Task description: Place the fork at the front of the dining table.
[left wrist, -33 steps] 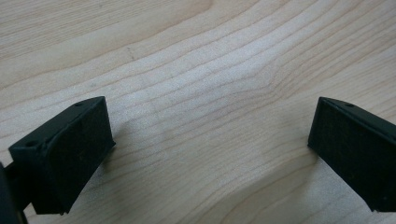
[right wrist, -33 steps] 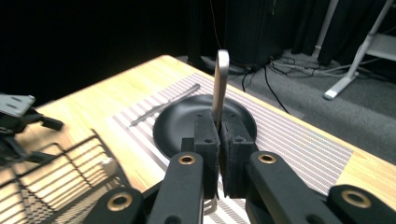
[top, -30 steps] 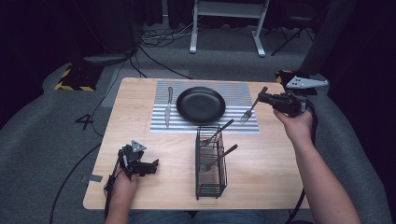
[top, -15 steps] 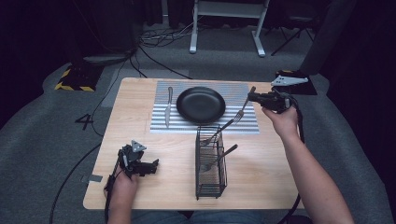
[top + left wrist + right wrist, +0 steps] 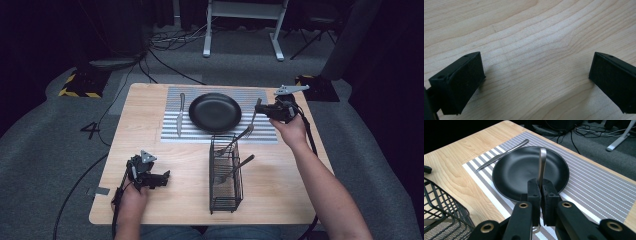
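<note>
My right gripper (image 5: 262,109) hovers over the right end of the striped placemat (image 5: 200,134), shut on the handle of a silver fork (image 5: 254,118). The fork hangs tines down just right of the black plate (image 5: 215,112). In the right gripper view the fork handle (image 5: 542,160) stands up between the closed jaws of my right gripper (image 5: 540,187), with the plate (image 5: 519,175) behind it. A knife (image 5: 179,115) lies on the placemat left of the plate. My left gripper (image 5: 159,177) rests open on the bare wood at the front left, and the left gripper view has its jaws wide apart at the left gripper (image 5: 534,82).
A black wire basket (image 5: 226,192) stands at the front centre of the wooden table (image 5: 145,125), with two utensil handles (image 5: 237,165) poking out. It also shows as the basket (image 5: 441,205) at the lower left of the right gripper view. Cables and stand legs lie on the floor beyond the table.
My right gripper has carried the fork leftward, from the table's right edge to over the placemat beside the plate. The left gripper has stayed put.
</note>
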The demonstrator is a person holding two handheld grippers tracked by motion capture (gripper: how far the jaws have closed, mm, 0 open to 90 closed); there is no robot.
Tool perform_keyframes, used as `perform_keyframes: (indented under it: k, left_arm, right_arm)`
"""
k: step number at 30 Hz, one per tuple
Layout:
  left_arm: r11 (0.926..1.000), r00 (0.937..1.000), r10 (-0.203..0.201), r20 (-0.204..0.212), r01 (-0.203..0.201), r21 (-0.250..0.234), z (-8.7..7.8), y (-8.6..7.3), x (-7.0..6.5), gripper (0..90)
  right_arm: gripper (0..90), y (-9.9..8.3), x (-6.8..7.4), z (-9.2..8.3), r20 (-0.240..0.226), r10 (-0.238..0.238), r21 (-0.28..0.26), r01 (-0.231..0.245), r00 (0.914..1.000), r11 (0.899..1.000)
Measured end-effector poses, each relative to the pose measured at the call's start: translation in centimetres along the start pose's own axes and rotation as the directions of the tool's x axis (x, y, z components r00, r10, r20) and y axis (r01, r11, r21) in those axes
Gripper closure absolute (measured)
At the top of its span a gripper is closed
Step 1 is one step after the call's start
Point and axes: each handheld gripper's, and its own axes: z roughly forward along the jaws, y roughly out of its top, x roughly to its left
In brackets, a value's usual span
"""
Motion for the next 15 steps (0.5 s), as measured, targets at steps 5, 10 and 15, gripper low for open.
perform_keyframes:
  k: [5,10,15]
  left_arm:
    - [1.0000,1.0000,0.000,0.000,0.000,0.000,0.0,0.0,0.0,0.0]
    - [1.0000,1.0000,-0.001,0.000,0.001,0.000,0.0,0.0,0.0,0.0]
    - [1.0000,1.0000,-0.002,-0.003,0.002,-0.001,0.0,0.0,0.0,0.0]
  right_arm:
    - [86.3,-0.1,0.0,0.3,-0.017,0.012,0.007,-0.012,0.9998,1.000]
    - [86.3,-0.3,-0.1,0.8,-0.018,0.015,0.026,-0.014,0.9997,1.000]
    - [86.2,-0.6,-0.5,1.3,-0.022,0.031,0.039,-0.030,0.9993,0.999]
